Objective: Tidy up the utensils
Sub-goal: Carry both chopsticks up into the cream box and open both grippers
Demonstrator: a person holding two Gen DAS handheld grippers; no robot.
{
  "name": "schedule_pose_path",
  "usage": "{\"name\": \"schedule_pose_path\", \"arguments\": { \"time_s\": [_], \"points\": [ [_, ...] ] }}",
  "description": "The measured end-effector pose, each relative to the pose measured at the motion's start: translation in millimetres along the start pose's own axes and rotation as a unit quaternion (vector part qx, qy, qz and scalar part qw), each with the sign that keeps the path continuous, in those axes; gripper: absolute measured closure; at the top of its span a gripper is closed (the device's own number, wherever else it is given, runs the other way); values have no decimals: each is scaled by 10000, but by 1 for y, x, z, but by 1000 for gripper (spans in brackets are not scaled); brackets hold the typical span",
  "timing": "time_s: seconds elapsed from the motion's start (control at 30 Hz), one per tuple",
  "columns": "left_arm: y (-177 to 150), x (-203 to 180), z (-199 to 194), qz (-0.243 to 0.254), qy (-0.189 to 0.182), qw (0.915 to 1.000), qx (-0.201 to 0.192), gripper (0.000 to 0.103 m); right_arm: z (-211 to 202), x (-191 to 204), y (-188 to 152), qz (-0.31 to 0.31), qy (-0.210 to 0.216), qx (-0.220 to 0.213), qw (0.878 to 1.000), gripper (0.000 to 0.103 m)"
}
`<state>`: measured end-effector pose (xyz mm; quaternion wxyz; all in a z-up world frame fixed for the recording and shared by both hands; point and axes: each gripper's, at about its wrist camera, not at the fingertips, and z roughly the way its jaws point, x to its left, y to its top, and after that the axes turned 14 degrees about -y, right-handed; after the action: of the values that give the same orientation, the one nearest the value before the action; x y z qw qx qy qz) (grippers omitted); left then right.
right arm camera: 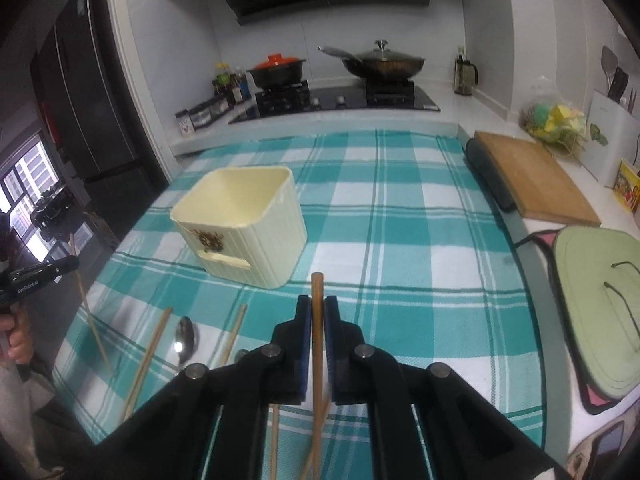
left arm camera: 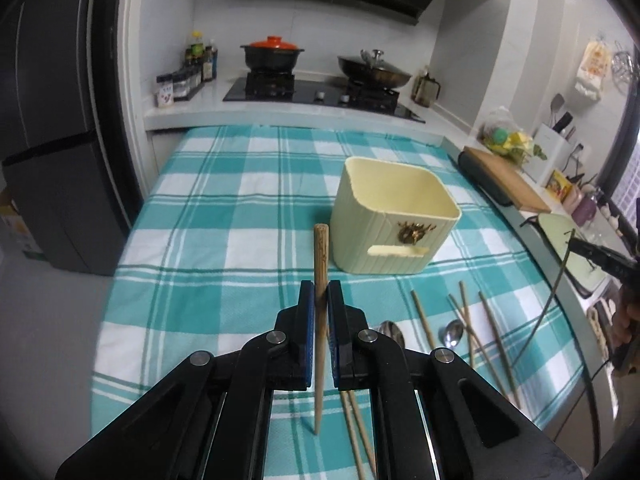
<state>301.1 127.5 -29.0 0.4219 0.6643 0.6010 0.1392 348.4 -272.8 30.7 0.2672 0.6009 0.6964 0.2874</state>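
Note:
A cream ribbed utensil holder (left arm camera: 394, 216) (right arm camera: 244, 226) stands empty on the teal checked cloth (left arm camera: 224, 208). My left gripper (left arm camera: 320, 292) is shut on a wooden chopstick (left arm camera: 320, 264), held upright above the cloth, just left of and nearer than the holder. My right gripper (right arm camera: 317, 306) is shut on another wooden chopstick (right arm camera: 317, 292), held upright right of the holder. Loose chopsticks (left arm camera: 422, 320) (right arm camera: 148, 356) and spoons (left arm camera: 452, 332) (right arm camera: 186, 338) lie on the cloth. The other gripper shows at each view's edge, the right one (left arm camera: 600, 256) and the left one (right arm camera: 44, 272).
A wooden cutting board (right arm camera: 532, 176) and a green mat (right arm camera: 600, 256) lie on the counter at the right. A stove with a red-lidded pot (left arm camera: 272, 54) and a wok (left arm camera: 374, 68) stands behind. A dark fridge (left arm camera: 48, 120) is at the left.

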Motion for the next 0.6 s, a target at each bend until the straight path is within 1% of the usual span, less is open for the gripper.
{"name": "schedule_pose_path", "arguments": {
  "time_s": [0.13,0.3,0.37,0.43,0.6],
  "points": [
    [5,-10,-14,37,-113,9997,-206,98,-35,4,6,-14,22,-498,9988,96],
    [25,-17,-20,40,-236,9989,-397,98,-57,12,17,-6,-114,-1109,9938,96],
    [40,-19,-23,-1,-338,9984,-454,98,-60,14,26,87,-105,-1257,9920,96],
    [61,-25,-30,-19,-460,9972,-590,98,-63,15,41,199,-65,-1378,9902,96],
    [121,-45,-43,200,-553,9915,-1165,98,-78,24,93,276,-18,-1858,9822,96]
  ]
}}
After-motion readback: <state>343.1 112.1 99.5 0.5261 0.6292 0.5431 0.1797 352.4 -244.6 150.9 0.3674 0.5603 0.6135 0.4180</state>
